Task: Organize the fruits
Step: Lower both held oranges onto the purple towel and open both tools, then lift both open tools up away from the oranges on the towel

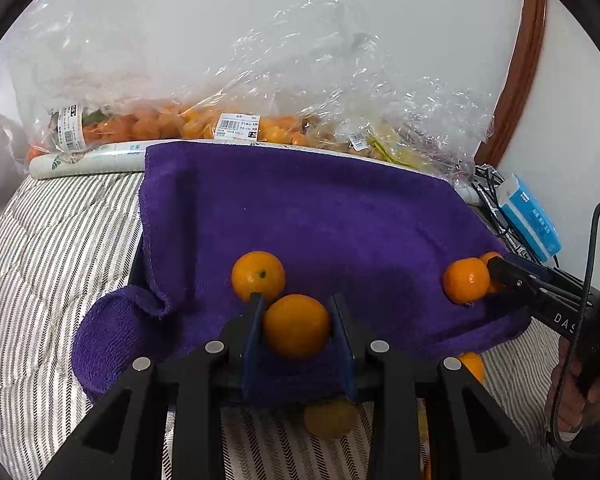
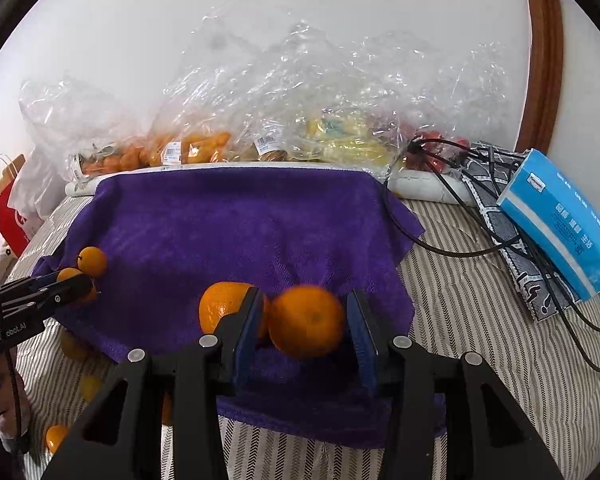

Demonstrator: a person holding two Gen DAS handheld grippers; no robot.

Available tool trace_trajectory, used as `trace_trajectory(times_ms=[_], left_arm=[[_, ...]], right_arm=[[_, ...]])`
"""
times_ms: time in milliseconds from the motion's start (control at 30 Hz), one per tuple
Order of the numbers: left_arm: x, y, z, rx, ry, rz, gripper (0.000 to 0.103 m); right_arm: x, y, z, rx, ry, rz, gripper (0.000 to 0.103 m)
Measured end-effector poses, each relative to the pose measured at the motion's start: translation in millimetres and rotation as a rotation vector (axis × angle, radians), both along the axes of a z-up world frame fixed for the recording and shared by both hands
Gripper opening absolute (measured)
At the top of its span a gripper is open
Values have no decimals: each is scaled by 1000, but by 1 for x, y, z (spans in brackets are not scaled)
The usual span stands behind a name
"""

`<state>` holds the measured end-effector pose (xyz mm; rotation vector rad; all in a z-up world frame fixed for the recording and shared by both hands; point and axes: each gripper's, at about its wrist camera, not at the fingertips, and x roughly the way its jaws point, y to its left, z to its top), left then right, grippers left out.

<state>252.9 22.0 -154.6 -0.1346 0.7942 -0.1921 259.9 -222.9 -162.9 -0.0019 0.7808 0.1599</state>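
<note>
Both hands are in the placing step of sorting the small oranges onto the purple towel [image 1: 300,208] spread over the striped bed cover [image 1: 60,240]. The left gripper [image 1: 298,328] has its jaws clamped on an orange [image 1: 296,326] low over the towel's near edge, with a second orange [image 1: 258,276] lying just beside it at about 10 o'clock. In the right wrist view the right gripper [image 2: 306,328] has an orange [image 2: 306,320] between its jaws; the left pad seems to touch it, but a sliver of gap shows on the right, so whether it is gripped I cannot tell. Another orange [image 2: 224,308] sits touching at 9 o'clock. More loose fruit lies on the bed cover below the towel. The next move likely calls for parting the jaws gently so each orange settles beside its neighbour without rolling off the towel's sloping edge, then fetching the strays
</note>
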Motion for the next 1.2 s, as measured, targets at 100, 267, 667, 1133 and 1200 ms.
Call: trace_trajectory(times_ms=[100, 267, 667, 1133, 1200], left_arm=[[0, 0, 0, -4, 0, -1, 31], [-1, 1, 3, -8, -14, 1, 31], [-9, 0, 13, -21, -65, -9, 45], [-12, -3, 14, -12, -74, -22, 49], [-13, -4, 14, -12, -75, -23, 50]], right_arm=[[-1, 1, 0, -3, -4, 7, 44], [-2, 4, 1, -12, -11, 12, 44], [0, -1, 0, 3, -5, -11, 49], [-1, -4, 3, 17, -23, -21, 60], [-1, -4, 3, 19, -23, -20, 60]])
